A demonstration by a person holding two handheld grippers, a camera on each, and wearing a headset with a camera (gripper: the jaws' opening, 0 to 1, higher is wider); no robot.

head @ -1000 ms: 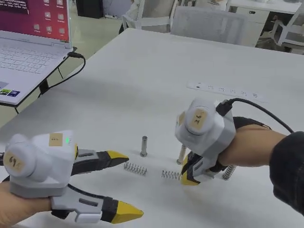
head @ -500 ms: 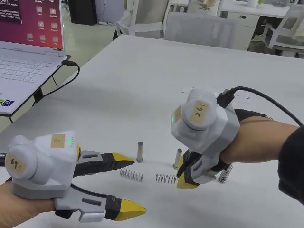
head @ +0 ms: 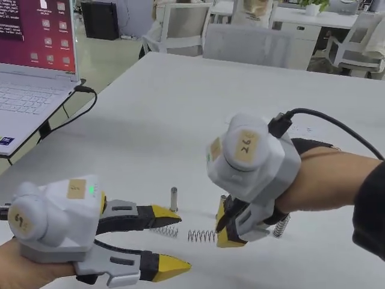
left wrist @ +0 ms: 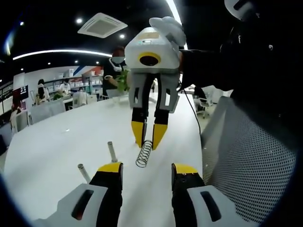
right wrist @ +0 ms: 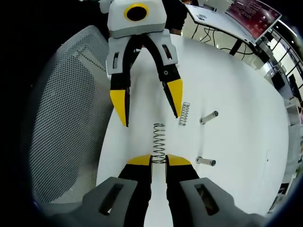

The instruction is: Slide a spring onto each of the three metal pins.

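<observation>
White left claw (head: 183,238) and right claw (head: 224,238) (yellow-tipped), black cable (head: 301,111), dark sleeve (head: 370,208).

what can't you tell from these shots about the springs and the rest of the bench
Head view: the right gripper hides part of the rightmost spring; whether it's mounted is unclear.
Head view: the left gripper covers part of the loose spring.
Laptop screen text: too small.

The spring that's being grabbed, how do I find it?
On the white table, look under the right gripper, the one with the black cable. The middle spring lies flat with one end pinched in its jaws; the left spring and right spring are not held.
</observation>
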